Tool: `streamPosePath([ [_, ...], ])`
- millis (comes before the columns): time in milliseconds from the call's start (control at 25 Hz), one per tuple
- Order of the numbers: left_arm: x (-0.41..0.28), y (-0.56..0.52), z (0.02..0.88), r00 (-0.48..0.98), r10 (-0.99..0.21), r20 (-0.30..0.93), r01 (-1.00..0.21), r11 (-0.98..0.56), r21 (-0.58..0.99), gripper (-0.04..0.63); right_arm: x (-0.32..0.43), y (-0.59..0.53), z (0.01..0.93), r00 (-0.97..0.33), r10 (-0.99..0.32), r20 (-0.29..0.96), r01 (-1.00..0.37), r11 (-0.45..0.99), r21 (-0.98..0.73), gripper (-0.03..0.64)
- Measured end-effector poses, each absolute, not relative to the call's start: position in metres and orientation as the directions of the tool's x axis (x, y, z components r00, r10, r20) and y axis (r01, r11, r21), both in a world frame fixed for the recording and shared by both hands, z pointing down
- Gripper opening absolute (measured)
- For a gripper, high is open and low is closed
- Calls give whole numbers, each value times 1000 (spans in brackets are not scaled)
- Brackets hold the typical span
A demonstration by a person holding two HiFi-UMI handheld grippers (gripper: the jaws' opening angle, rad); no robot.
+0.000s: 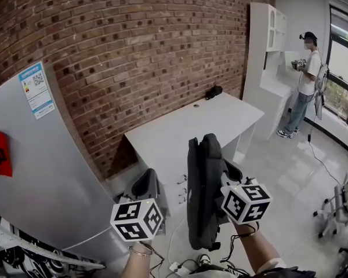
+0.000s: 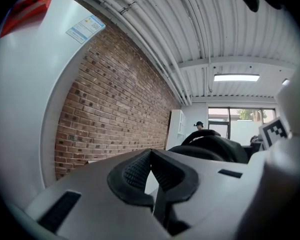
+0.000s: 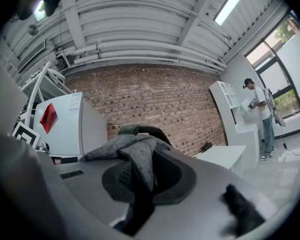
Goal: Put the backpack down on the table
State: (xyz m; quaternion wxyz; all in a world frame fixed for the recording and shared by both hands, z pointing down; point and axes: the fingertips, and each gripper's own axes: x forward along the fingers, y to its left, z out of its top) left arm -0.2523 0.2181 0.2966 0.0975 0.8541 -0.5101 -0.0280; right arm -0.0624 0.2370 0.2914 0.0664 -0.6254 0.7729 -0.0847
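Our right claw (image 3: pixel 140 184) is clamped on the grey fabric top strap (image 3: pixel 136 154) of the dark grey soft fabric backpack (image 1: pixel 204 196), which hangs just below it. Left claw (image 2: pixel 152 179) is closed and empty, just beside the bag. White flat desk (image 1: pixel 185 126) ahead. We judge it floppy and fairly heavy, so the strap is the best hold.

brick wall (image 1: pixel 133 45), white fridge (image 1: pixel 40 172), person (image 1: pixel 306 80) near window (image 1: pixel 342 62)
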Motion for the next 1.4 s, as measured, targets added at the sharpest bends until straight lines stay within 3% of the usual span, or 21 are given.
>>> streamPosePath([
  [840, -127, 63, 296, 376, -924, 68, -914, -358, 192, 12, 52, 80, 268, -371, -929, 3, -906, 362, -218, 43],
  [1400, -122, 18, 306, 352, -927, 131, -933, -336, 132, 12, 110, 39, 273, -291, -957, 20, -931, 278, -237, 43],
])
